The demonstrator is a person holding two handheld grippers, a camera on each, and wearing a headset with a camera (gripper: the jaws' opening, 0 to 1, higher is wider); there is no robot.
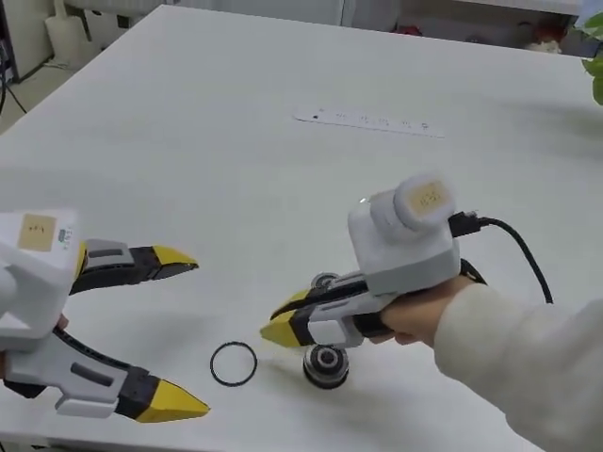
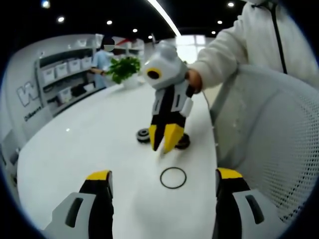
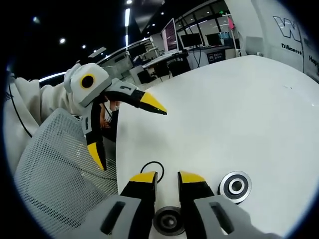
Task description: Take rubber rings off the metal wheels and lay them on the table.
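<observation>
Fingers of the left gripper (image 1: 184, 332) spread wide, released, nothing between the yellow tips. Right gripper (image 1: 279, 330) fingers drawn nearly together and gripping nothing, held in a hand with a white sleeve. Head view: thin black rubber ring (image 1: 212, 364) lies flat on the white table (image 1: 236, 141), between the two grippers and touching neither. Dark-rimmed metal wheel (image 1: 325, 366) stands on the table just right of the ring, under the right gripper's body. Second metal wheel (image 1: 324, 280) partly hidden behind that gripper. Long white power strip (image 1: 367, 121) farther up the table. Black cable (image 1: 520, 252) runs from the back of the right gripper.

Left gripper view: own tips (image 2: 163, 174) far apart at the bottom, ring (image 2: 160, 178) on the table ahead of them. Right gripper (image 2: 162, 139) points down beyond it, tips close, both wheels (image 2: 144, 135) (image 2: 182, 142) beside it. White mesh chair (image 2: 269, 149) at right; green plant (image 2: 122, 68) at the table's far end.

Right gripper view: own tips (image 3: 168, 178) show a slim gap, with bare table in it. Dark-rimmed wheel (image 3: 168, 219) sits low between the fingers; silver-faced wheel (image 3: 235, 185) just to the right. Ring (image 3: 152, 162) is partly covered by the left-hand tip. Left gripper (image 3: 129, 136) gapes wide at left, above the chair (image 3: 55, 164).
</observation>
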